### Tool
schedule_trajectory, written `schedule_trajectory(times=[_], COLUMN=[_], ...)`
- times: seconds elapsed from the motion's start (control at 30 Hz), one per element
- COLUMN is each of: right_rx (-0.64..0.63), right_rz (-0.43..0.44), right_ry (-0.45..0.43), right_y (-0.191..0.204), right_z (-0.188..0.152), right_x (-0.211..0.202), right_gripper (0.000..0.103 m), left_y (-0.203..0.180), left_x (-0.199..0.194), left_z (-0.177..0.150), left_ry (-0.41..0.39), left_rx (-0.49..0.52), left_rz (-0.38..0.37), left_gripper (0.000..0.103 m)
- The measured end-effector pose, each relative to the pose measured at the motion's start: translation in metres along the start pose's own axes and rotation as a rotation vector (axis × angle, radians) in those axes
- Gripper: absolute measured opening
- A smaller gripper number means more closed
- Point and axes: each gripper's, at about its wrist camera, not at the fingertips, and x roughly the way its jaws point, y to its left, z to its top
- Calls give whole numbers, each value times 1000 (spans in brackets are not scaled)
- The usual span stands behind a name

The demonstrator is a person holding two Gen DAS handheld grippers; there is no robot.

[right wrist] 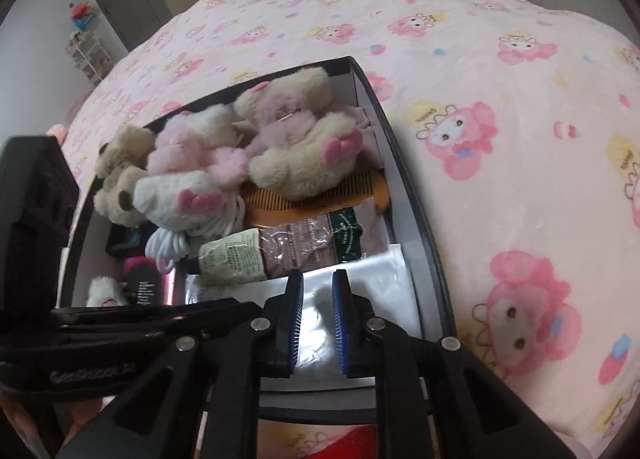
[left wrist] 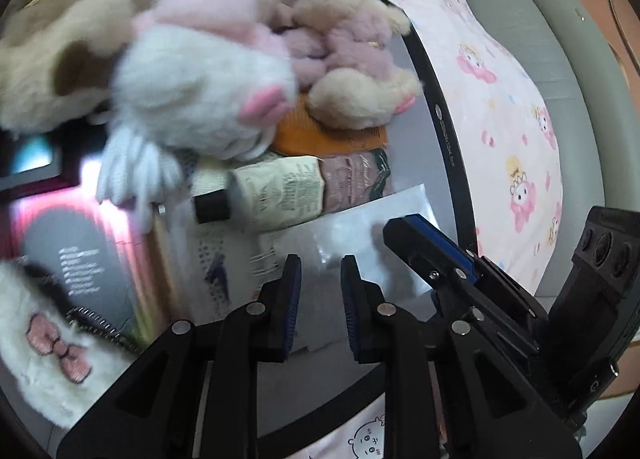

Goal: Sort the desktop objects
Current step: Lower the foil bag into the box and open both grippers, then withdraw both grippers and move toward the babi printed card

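the box (right wrist: pixel 404 195) sits on the pink blanket (right wrist: pixel 500 99), packed with plush bears (right wrist: pixel 296 139), an orange comb (right wrist: pixel 320 201) half buried under them, a cream tube (right wrist: pixel 232 255) and a clear plastic bag (right wrist: pixel 376 279). the left gripper (left wrist: pixel 320 299) and right gripper (right wrist: pixel 318 311) both hover over the bag, jaws slightly apart, pinching nothing. the left wrist view is blurred (bears smeared), and its lower left corner is hard to read.
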Motion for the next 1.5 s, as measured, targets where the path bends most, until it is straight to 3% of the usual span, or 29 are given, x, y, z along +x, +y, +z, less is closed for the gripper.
schedule_trajectory(times=[0.07,0.17,0.37,0.43,0.5,0.6,0.63,0.73,0.87,1.0,1.13,1.5], right_rx=[-16,-39,-30,-17,-5,-40,-56,-67,-20,-16,21,-30], right_rz=[-6,-17,-26,-16,10,-21,-42,-126,-132,-163,-186,-118], right_ry=[-17,-14,12,0,-12,-77,-106,-182,-228,-298,-360,-408], right_y=[1,4,2,-1,-3,5,10,28,41,56,62,95], right_z=[-1,1,2,1,0,-3,-5,-14,-22,-31,-44,-73], right_x=[-4,-3,3,1,-3,-19,-26,-46,-76,-116,-148,-185], right_gripper=[17,18,17,15,16,23,23,25,31,39,41,42], left_y=[4,10,-2,0,-2,-10,-12,-20,-34,-68,-87,-86], left_x=[-9,-1,17,16,9,-14,-22,-40,-96,-122,-140,-183], left_z=[-3,-4,-4,-5,-10,-20,-23,-29,-44,-58,-81,-125], left_ry=[-29,-8,-19,-22,-47,-97,-127,-222,-317,-410,-464,-513], left_rx=[-14,-49,-88,-106,-100,-51,-24,52,168,271,332,391], left_rz=[-1,-13,-103,-142,-143,-146,-141,-98,-32,54,128,175], left_gripper=[21,21,20,24,25,30,36,41,44,50,50,50])
